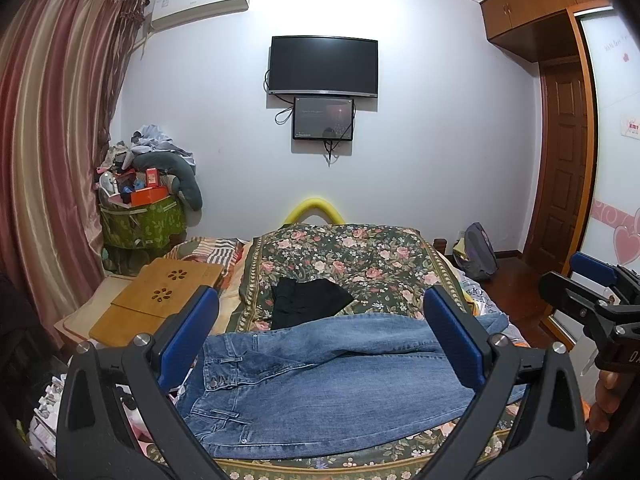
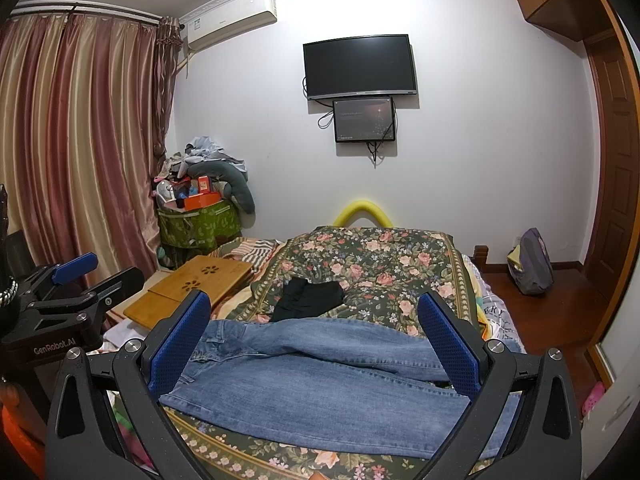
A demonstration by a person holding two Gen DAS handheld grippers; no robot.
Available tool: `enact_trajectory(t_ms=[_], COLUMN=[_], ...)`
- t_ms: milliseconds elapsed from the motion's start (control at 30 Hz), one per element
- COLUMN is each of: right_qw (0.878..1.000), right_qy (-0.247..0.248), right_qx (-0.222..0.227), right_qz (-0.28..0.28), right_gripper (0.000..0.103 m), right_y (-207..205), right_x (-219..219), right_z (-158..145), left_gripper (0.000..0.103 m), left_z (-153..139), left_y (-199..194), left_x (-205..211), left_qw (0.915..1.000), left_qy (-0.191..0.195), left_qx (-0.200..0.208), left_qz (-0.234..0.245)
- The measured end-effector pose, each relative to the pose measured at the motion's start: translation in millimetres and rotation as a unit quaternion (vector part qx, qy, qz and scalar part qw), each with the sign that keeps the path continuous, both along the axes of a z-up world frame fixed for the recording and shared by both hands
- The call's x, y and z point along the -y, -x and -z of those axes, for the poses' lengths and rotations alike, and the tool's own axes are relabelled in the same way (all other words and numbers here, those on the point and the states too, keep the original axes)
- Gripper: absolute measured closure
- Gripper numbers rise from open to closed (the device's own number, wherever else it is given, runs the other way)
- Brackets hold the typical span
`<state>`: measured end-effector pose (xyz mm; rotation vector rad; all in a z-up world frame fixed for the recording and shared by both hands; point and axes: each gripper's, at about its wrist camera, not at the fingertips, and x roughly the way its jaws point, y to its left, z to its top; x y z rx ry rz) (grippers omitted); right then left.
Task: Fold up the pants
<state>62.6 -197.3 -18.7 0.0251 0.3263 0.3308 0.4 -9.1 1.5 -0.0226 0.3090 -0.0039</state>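
You hold the left gripper and right gripper spread wide and empty above the faded blue denim jeans, which lie flat across the floral quilt, ready for folding.

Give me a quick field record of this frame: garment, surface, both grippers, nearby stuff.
garment: blue denim jeans, spread flat across the near end of the bed, waist to the left, legs to the right, not yet folded
surface: floral green bedspread
left gripper: open, above the jeans, holding nothing
right gripper: open, above the jeans, holding nothing
other cloth: black folded garment just beyond the jeans
beside bed: bamboo lap tray, to the left
wall: dark flat television, smaller screen under it
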Motion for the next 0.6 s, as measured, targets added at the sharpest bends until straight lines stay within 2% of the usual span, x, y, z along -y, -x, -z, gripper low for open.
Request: enact_trajectory(t_ms=[600], right_qw=[1.000], right_qy=[0.001], right_qx=[0.000], right_qz=[0.001], right_gripper=[0.000], right_y=[0.3], right_x=[-0.3], right_z=[0.9], left_gripper=[0.000], left_z=[2.4], left_y=[-2.5], left_x=[1.2], left_qw=[1.0000], left_qy=[0.003], left_qx=[-0.003], left_qz=[0.001])
